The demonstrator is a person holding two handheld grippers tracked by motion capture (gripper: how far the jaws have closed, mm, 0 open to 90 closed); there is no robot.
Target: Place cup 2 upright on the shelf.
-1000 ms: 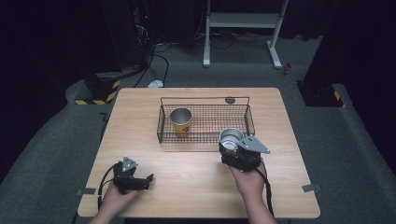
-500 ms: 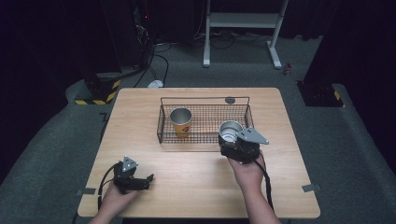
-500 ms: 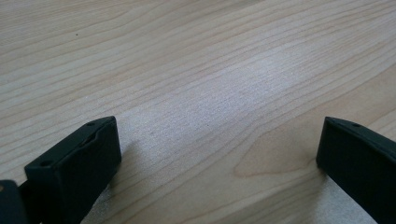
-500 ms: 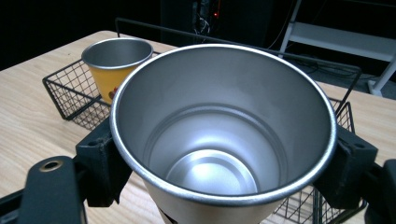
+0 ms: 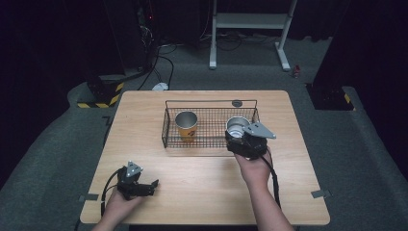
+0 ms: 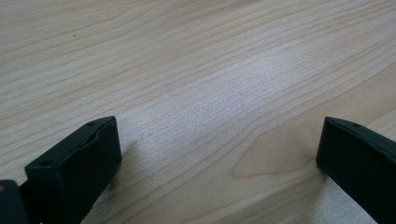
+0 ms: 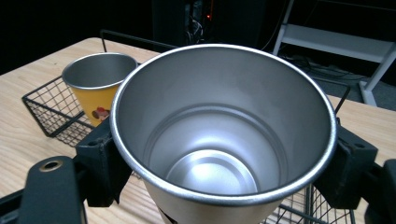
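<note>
Wood grain runs under the left gripper (image 5: 153,185), which lies low on the near left of the tabletop (image 5: 192,192), its jaws spread wide with nothing between them. The left hand (image 5: 118,202) rests flat behind it, wrist on the near edge; it looks parked there to keep out of the way while the other side works.

Farther right stands the wire basket (image 5: 166,127), with a yellow cup (image 5: 185,125) upright in its left part. That cup sits well apart from the silver cup (image 5: 237,126), leaving the right part of the basket free, which seems to be the space meant for the second one.

The right gripper (image 5: 239,139) pinches the silver cup by its sides, one jaw pressed on each flank just below the rim, so the mouth stays upward. In the high view the cup is over the basket's right part, at its near wall; whether its base touches the mesh I cannot tell. The right hand (image 5: 255,166) reaches forward from the near edge, forearm straight, wrist level.
</note>
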